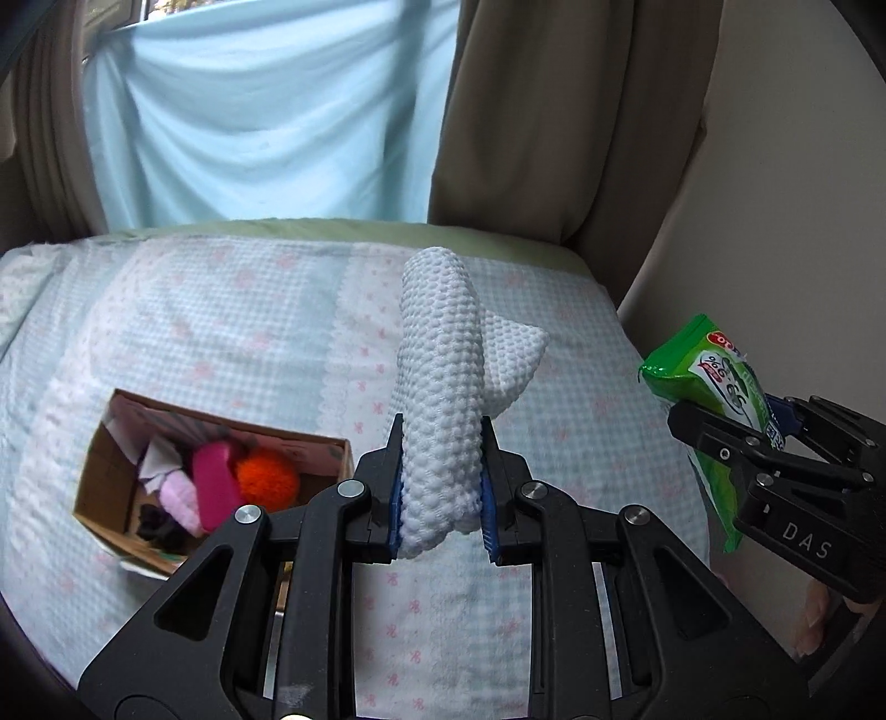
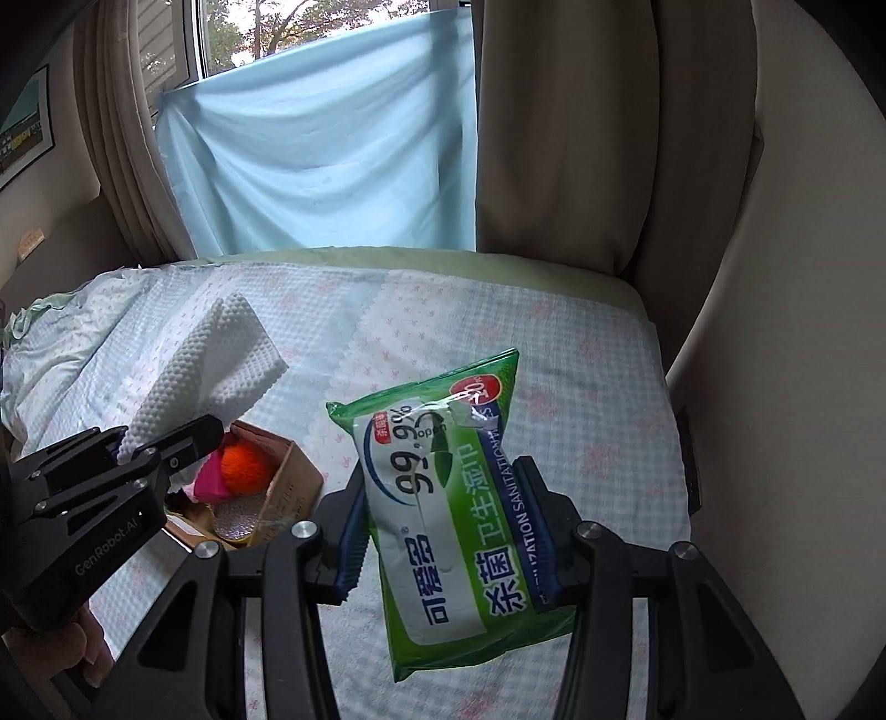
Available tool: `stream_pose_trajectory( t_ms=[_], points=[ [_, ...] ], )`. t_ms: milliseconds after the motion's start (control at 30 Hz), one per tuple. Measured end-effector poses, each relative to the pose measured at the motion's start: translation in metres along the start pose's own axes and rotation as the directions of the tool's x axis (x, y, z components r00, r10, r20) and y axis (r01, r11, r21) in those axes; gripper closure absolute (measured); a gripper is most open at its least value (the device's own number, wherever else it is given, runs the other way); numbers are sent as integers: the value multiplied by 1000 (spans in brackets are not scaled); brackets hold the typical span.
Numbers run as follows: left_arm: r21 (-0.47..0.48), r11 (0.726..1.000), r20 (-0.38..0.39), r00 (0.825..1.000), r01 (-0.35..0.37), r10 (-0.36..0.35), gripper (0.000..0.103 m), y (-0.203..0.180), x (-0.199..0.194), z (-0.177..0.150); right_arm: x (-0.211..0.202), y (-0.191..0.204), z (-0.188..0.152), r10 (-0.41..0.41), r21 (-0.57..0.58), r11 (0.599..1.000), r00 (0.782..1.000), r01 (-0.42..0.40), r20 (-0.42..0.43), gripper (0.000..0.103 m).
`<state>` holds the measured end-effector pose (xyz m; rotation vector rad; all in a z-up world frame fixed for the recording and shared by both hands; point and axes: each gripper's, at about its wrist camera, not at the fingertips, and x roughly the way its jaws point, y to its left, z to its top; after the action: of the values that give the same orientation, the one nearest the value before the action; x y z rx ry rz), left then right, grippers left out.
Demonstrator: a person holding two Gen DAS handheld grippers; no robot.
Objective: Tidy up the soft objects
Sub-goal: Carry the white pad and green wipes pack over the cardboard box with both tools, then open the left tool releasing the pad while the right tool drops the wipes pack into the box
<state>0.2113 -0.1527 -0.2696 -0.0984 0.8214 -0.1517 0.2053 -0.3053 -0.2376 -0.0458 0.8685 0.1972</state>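
L gripper (image 1: pixel 441 487) clamped on white waffle cloth (image 1: pixel 443 387), held above bed (image 1: pixel 249 310). R gripper (image 2: pixel 451 531) clamped on green wipes pack (image 2: pixel 448 498). Cardboard box (image 1: pixel 326 451) w/ soft items at L gripper's 9 o'clock.

You had a bed in front of you, covered by a pale blue checked bedspread (image 2: pixel 581 399) with small pink bows and a green sheet edge (image 2: pixel 387 257) showing at its far side. Behind it a light blue cloth (image 2: pixel 332 160) hung across the lower window (image 2: pixel 249 33), where trees showed through the glass. Beige curtains (image 2: pixel 559 122) hung on both sides of it. A framed picture (image 2: pixel 25 127) was on the wall at your far left.
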Motion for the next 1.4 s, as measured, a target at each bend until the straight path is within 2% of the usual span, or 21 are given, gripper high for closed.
stream_pose_trajectory(
  t_ms=[133, 300, 433, 633, 833, 1100, 1233, 1400],
  points=[
    [-16, 1000, 10, 1000, -11, 11, 84, 25, -30, 19, -20, 29, 17, 16, 44, 999, 1000, -16, 7, 58],
    [-17, 1000, 3, 1000, -13, 13, 84, 68, -54, 32, -25, 83, 27, 15, 85, 996, 1000, -15, 1, 58],
    [8, 1000, 0, 1000, -21, 21, 84, 115, -71, 41, -20, 126, 36, 18, 140, 990, 1000, -16, -13, 58],
    [63, 998, -51, 998, -21, 24, 84, 190, -77, 52, 3, 189, 47, 4, 200, 980, 999, 7, -52, 58],
    [106, 994, -93, 995, -19, 29, 84, 251, -62, 57, 33, 234, 53, -14, 248, 968, 997, 34, -81, 58],
    [79, 996, -168, 984, -42, 55, 84, 303, -17, 47, 91, 255, 42, -23, 293, 954, 985, 72, -168, 58],
    [59, 997, -231, 971, -41, 54, 84, 320, 15, 31, 121, 251, 28, -33, 348, 931, 975, 109, -218, 58],
    [58, 998, -337, 940, -39, 56, 84, 327, 52, 3, 152, 243, 6, -33, 417, 895, 956, 158, -290, 58]
  ],
)
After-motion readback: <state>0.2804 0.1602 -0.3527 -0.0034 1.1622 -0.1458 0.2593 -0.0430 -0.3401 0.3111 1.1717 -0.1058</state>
